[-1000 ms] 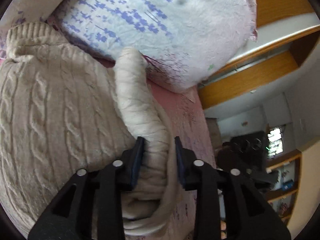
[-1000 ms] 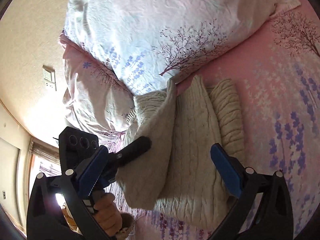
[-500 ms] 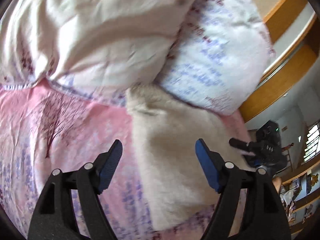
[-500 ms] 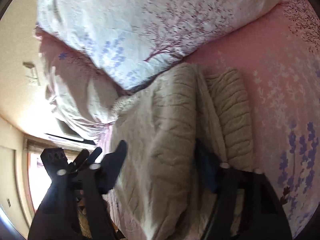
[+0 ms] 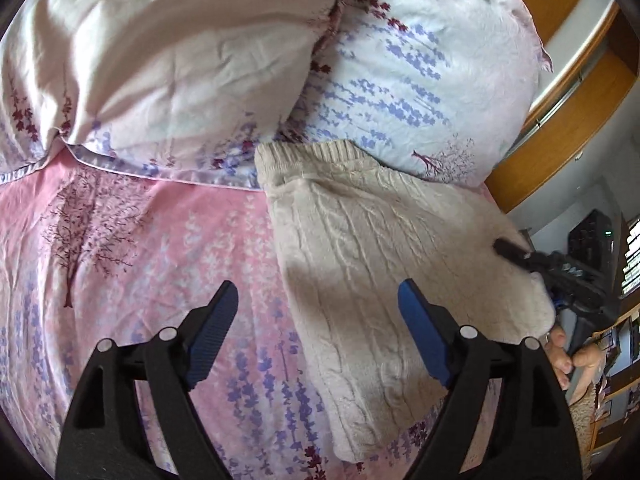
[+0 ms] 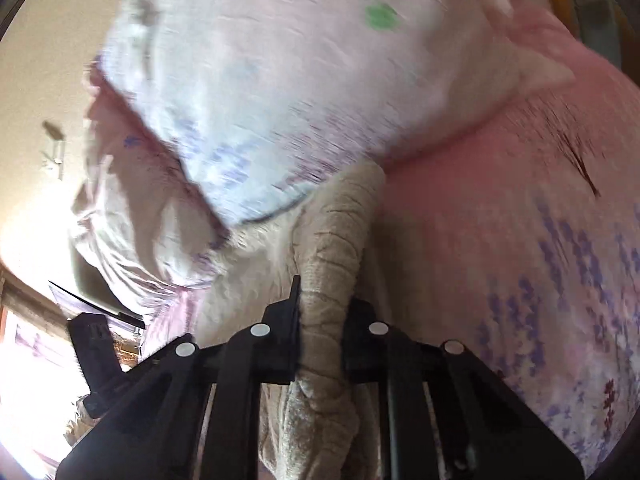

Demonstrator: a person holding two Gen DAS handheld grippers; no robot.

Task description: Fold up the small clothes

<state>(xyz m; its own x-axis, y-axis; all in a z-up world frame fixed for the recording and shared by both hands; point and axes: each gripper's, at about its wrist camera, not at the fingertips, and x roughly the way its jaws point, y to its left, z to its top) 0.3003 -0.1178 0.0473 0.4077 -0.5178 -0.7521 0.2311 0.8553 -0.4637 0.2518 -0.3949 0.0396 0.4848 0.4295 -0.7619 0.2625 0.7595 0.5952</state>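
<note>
Between the fingers of your right gripper (image 6: 322,312) sits a bunched edge of the cream cable-knit sweater (image 5: 384,264), pinched tight with the jaws nearly together; the fabric runs up from them toward twelve o'clock in the right wrist view, where it meets the pillows (image 6: 304,80). That view is blurred, so you cannot tell which edge of the sweater you hold.

Your left gripper (image 5: 318,328) holds nothing. Its jaws stand wide, hovering above the bedsheet (image 5: 120,264), with the blue pad at three o'clock over the sweater's near side and the pad at nine o'clock over bare sheet. Whether either pad touches cloth is not clear.

Outward from there, in the left wrist view, the sweater lies as a narrow folded panel from the ribbed hem at twelve o'clock, against the pillow (image 5: 400,60), down to five o'clock. Your right gripper's tip shows at its far edge, at three o'clock.

By the look of it, you have the lengthwise fold made. What seems left is folding the panel across its length and smoothing it flat.
</note>
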